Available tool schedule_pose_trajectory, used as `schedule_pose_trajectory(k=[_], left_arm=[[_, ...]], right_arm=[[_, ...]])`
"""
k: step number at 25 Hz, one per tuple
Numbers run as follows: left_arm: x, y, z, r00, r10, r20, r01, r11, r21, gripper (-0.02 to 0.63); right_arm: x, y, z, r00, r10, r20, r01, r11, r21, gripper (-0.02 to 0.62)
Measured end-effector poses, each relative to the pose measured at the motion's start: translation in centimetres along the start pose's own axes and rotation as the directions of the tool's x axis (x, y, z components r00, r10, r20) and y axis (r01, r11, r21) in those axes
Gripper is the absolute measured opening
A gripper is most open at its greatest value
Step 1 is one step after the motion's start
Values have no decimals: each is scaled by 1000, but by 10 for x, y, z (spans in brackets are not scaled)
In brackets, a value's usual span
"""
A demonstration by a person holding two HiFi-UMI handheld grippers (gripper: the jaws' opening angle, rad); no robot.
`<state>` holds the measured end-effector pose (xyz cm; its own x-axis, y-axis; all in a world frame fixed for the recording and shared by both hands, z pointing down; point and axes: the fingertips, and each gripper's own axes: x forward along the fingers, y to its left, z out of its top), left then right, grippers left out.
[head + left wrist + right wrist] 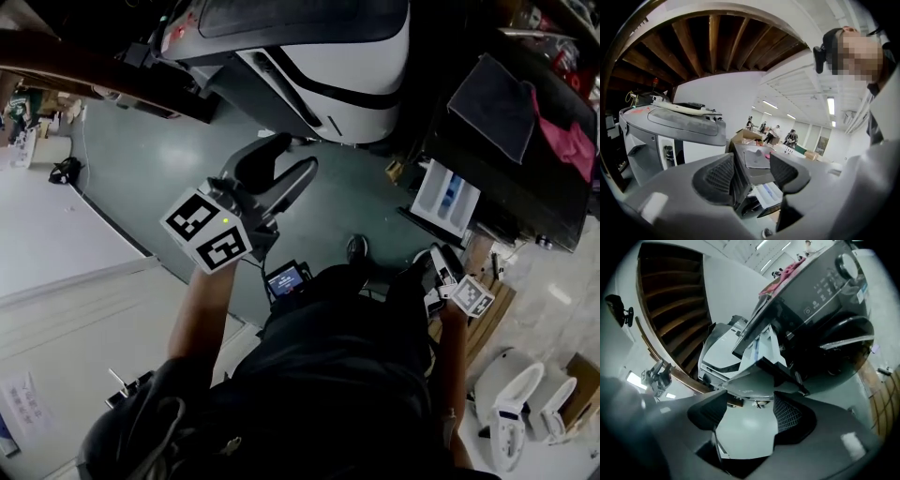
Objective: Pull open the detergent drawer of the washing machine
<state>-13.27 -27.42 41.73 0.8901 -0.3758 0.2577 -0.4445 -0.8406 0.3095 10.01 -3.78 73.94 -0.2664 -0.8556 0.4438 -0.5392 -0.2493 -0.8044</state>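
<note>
The black washing machine (511,183) stands at the upper right of the head view. Its white detergent drawer (448,195) sticks out of the front, pulled open. In the right gripper view the drawer (765,348) juts from the dark machine (825,291), and its grey front end hangs just beyond the fingertips. My right gripper (750,416) is open with only floor between its pads; in the head view the right gripper (433,267) sits a short way below the drawer, apart from it. My left gripper (295,155) is raised over the floor, open and empty. The left gripper view shows the far drawer (769,193) between the left gripper's jaws (750,176).
A dark cloth (494,105) and a pink cloth (567,141) lie on the washer. A white-and-grey machine (328,47) stands at the top middle, under a wooden stair (712,42). White appliances (516,403) and cardboard (487,323) sit at the lower right. People (778,133) stand far off.
</note>
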Motion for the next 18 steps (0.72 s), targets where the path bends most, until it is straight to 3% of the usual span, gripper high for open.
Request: schedule_pose_trajectory(k=[6,10,14,16,18], left_arm=[[-13,2,24,995,-19,102,18,1000,7,276],[-20,2,37,989,-23,149,17,999,40,276],[-21,-10,47,984,-47,173,31,995,93,276],[-20,-16,52,982,-62,178,40,991,124,276],[-21,-23,58,981,-73,181,45,987,154,276]], right_arm=[[-45,16,37,994,-103,33,106,988,-110,302],[-76,37,81,985,-138,106,161,955,-251,302],[-94,106,147,967,-30,252,120,929,-350,299],[-104,147,177,948,39,315,106,897,-430,297],[-115,190,201,927,104,361,106,851,-515,225]])
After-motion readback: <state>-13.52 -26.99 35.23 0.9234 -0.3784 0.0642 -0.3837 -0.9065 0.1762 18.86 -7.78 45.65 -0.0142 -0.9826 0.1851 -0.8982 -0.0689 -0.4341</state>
